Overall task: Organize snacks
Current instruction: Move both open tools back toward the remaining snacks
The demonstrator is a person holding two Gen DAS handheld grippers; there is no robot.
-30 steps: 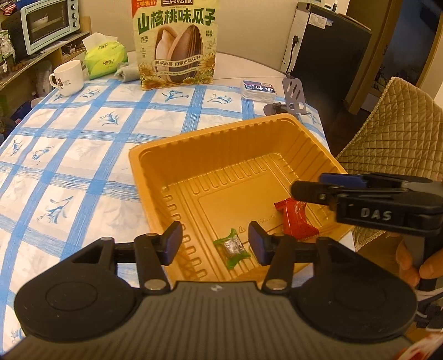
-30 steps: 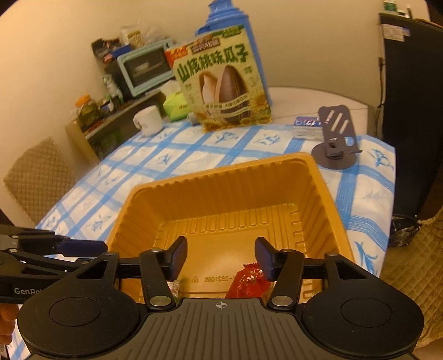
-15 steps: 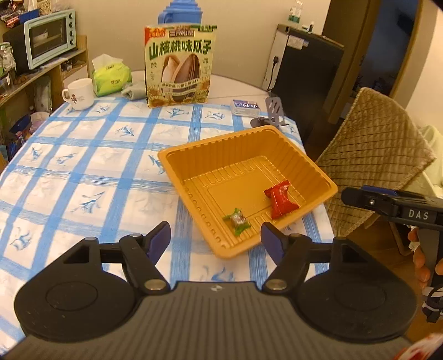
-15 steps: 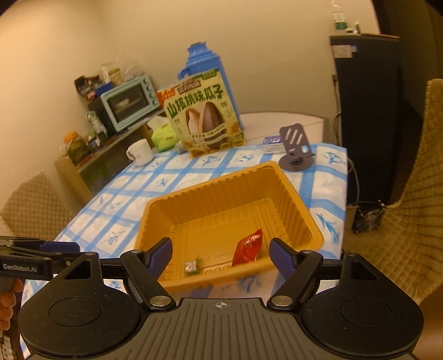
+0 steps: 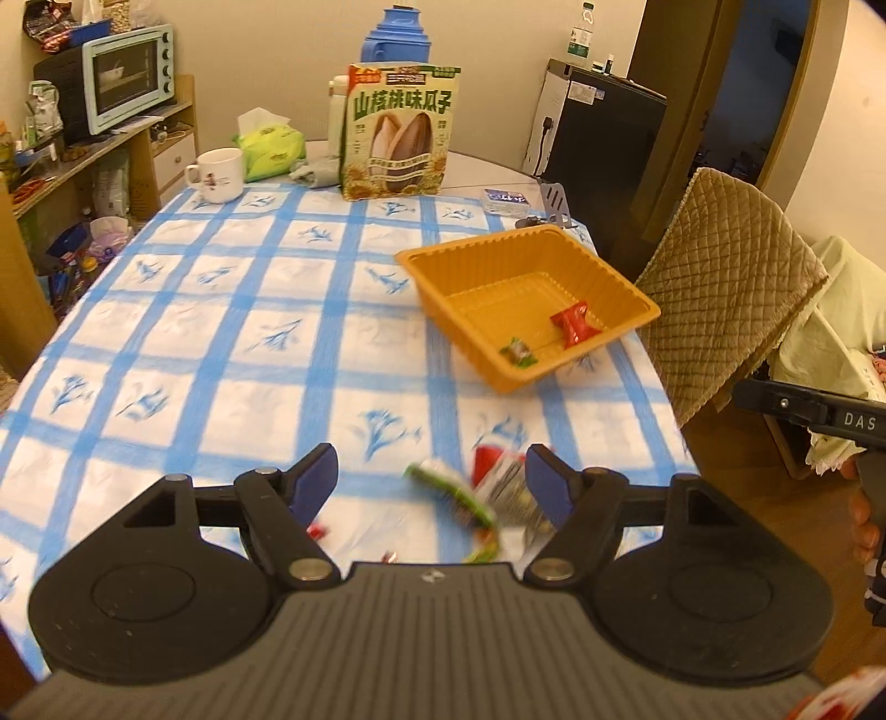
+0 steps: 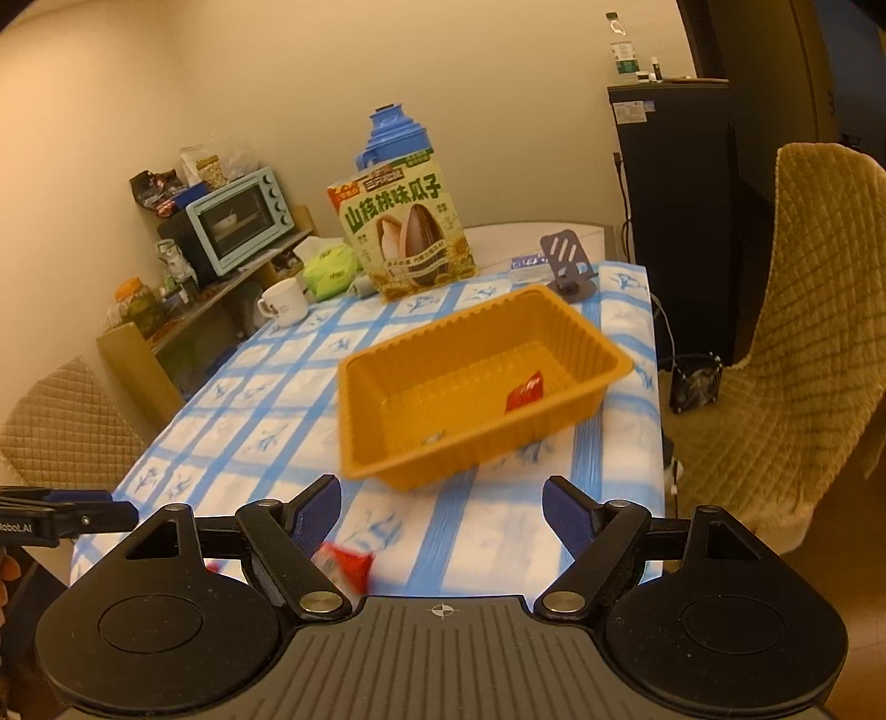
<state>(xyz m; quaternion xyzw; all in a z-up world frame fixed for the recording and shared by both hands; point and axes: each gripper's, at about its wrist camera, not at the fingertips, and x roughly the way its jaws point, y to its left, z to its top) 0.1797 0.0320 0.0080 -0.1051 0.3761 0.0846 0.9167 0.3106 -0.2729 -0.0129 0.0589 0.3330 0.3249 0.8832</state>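
Note:
An orange plastic tray (image 5: 437, 266) (image 6: 482, 327) sits near the table's right edge. In it lie a red snack packet (image 5: 575, 324) (image 6: 525, 390) and a small green-wrapped candy (image 5: 518, 351). Several loose wrapped snacks (image 5: 487, 487) lie blurred on the cloth near the front edge, just past my left gripper (image 5: 431, 482), which is open and empty. My right gripper (image 6: 443, 512) is open and empty too, with a red packet (image 6: 346, 565) on the cloth by its left finger. Each gripper shows at the edge of the other's view.
A blue-checked tablecloth (image 5: 221, 343) covers the table. At the far end stand a large sunflower-seed bag (image 5: 400, 133), a white mug (image 5: 219, 173), a green tissue pack (image 5: 271, 148), a phone stand (image 6: 567, 263) and a blue jug (image 5: 394, 36). A quilted chair (image 5: 720, 277) stands to the right.
Both grippers have pulled back from the tray toward the table's front edge and opened wider. The loose snacks near the front edge have come into view.

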